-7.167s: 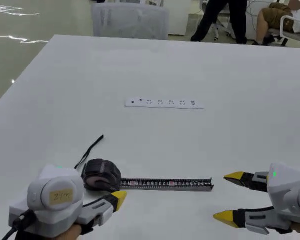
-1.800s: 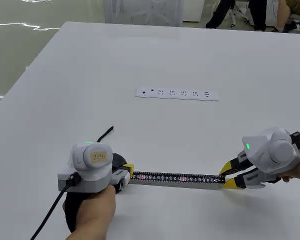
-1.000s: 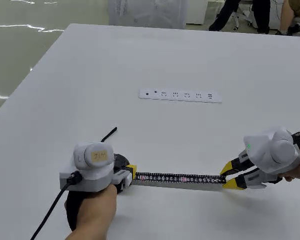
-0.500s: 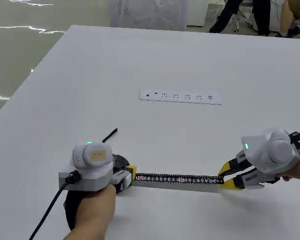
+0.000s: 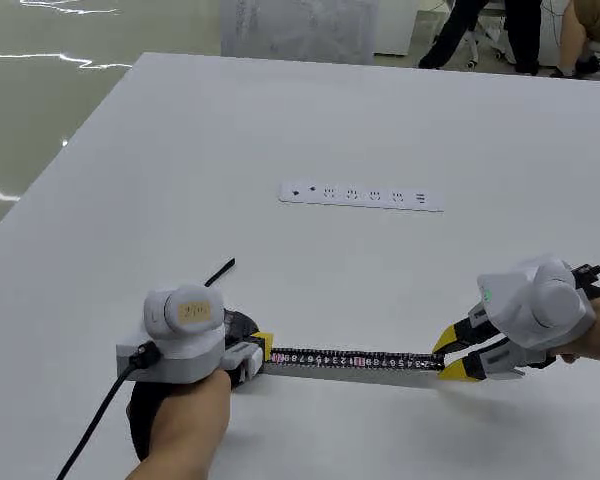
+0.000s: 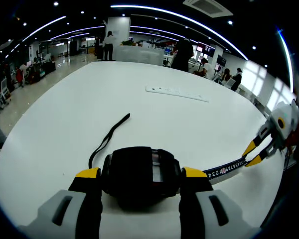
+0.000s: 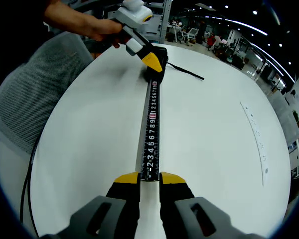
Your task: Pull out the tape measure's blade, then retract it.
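Clamping with the left hand-held gripper [image 6: 141, 174] on the tape measure's case [image 6: 134, 162], one jaw against each side, and holding it down on the near left part of the surface [image 5: 280, 120]. Pinching with the right hand-held gripper [image 7: 149, 178] at the free end of the blade [image 7: 151, 124], jaws closed in on its two edges. Stretching the blade flat and straight along the surface between the two tools.

Judging progress: finishing or nearing the end of the pull-out, with a good length of blade already out of the case; retraction not yet begun. Expecting next a controlled feed back into the case, without letting the end snap free.

Comparing views:
- Reading the printed scale digit by digit in the right gripper view, counting up from the tip toward the case.
- Seeing the black strap [image 6: 107, 142] in the left gripper view, trailing away beyond the case.
- Taking in the whole layout from the head view, including the white power strip [image 5: 360, 195] lying well beyond the blade.
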The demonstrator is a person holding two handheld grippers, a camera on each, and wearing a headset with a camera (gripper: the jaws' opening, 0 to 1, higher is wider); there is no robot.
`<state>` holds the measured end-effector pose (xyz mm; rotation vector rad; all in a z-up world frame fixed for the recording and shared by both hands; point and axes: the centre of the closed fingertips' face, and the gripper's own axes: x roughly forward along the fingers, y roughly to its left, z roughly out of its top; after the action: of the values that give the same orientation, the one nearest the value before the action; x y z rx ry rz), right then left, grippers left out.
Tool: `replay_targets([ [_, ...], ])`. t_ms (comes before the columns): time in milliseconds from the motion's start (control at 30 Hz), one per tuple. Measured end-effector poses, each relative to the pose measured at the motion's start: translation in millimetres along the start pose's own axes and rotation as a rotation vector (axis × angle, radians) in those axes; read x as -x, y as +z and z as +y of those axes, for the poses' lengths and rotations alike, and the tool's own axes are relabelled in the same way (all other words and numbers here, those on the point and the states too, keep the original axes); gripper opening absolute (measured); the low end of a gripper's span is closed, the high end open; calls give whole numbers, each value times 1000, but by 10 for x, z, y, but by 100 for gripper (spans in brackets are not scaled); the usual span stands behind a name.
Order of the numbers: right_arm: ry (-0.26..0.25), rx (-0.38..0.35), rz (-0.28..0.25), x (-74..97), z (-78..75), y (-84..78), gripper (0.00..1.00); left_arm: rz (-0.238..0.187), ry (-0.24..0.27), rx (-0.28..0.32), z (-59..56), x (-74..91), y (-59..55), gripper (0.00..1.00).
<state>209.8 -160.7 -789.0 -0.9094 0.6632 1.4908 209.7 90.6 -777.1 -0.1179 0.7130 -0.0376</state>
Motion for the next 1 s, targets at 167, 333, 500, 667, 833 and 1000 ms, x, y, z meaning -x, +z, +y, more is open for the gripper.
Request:
replay_targets([
  [167,-1,3,-3,-9,-9,30,13,0,-3,9,1,15,-1,58],
  [333,1,10,-2,-20,-8,52,13,1,-4,13,4,13,-3,58],
  [500,1,11,-4,-33,-8,78,13,-2,-4,15,13,20,-4,58],
  [667,2,11,-6,-40,-7,96,13,0,-6,16,19,3,-2,58],
  [833,3,13,-5,-44,-5,113,13,1,-6,21,28,1,-4,58],
  [1000,3,17,-9,-44,-18,157,13,1,-12,26,27,-3,3,58],
])
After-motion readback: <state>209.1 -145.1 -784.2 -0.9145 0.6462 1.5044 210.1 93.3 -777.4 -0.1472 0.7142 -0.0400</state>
